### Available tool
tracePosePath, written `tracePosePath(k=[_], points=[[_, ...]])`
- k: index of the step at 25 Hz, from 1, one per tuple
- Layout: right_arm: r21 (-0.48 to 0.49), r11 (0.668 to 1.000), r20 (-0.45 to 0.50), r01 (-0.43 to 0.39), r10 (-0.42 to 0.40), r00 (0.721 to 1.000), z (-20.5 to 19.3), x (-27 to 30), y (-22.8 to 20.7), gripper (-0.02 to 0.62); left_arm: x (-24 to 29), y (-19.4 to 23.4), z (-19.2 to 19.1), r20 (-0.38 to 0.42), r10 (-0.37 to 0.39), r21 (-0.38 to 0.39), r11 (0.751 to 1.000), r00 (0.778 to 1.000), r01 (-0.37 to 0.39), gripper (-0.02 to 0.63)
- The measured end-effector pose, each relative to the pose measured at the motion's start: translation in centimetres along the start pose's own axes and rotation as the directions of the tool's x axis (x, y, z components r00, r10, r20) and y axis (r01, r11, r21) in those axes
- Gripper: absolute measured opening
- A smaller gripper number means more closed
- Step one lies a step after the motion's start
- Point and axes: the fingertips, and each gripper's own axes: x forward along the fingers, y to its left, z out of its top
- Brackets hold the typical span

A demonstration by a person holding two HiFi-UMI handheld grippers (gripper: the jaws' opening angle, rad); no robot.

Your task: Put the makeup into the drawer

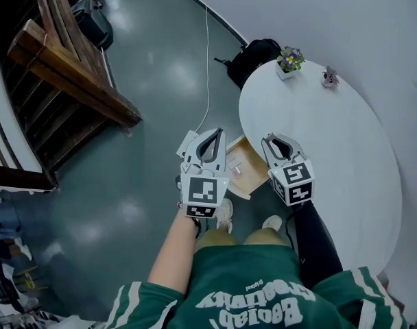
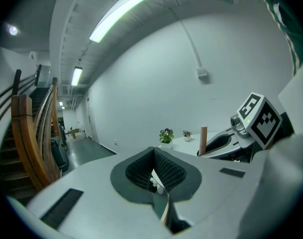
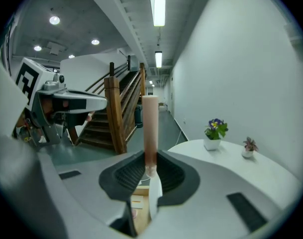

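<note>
A pink makeup tube (image 3: 150, 131) stands upright between the pads of my right gripper (image 3: 150, 159), which is shut on its lower end. In the left gripper view the same tube (image 2: 203, 139) sticks up beside the right gripper's marker cube. My left gripper (image 2: 154, 151) has its jaw tips together and nothing held between them. In the head view the left gripper (image 1: 214, 133) and right gripper (image 1: 272, 140) hover side by side above an open wooden drawer box (image 1: 253, 177). The box sits on the floor by the table's edge.
A round white table (image 1: 332, 149) on the right carries a flower pot (image 1: 289, 60) and a small plant (image 1: 329, 78). A black bag (image 1: 253, 57) and a white cable (image 1: 206, 60) lie on the grey floor. A wooden staircase (image 1: 64, 67) stands at the left.
</note>
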Motion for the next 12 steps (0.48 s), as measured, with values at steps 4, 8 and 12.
tracePosePath(k=[4, 8, 12], points=[[-0.012, 0.999, -0.058, -0.035, 0.035, 0.998, -2.2, 1.6, 1.2, 0.077, -0.3, 1.1, -1.2, -0.013, 0.021, -0.018, 1.0, 1.0, -0.022, -0.005], [-0.023, 0.997, -0.148, -0.079, 0.075, 0.986, -5.7, 3.4, 3.0, 0.077, -0.7, 2.1, -3.2, -0.035, 0.035, -0.041, 0.998, 0.999, -0.036, -0.005], [-0.05, 0.989, -0.251, -0.142, 0.125, 0.96, -9.6, 5.2, 5.3, 0.077, -1.1, 3.0, -5.4, -0.065, 0.041, -0.064, 0.997, 0.997, -0.045, -0.005]])
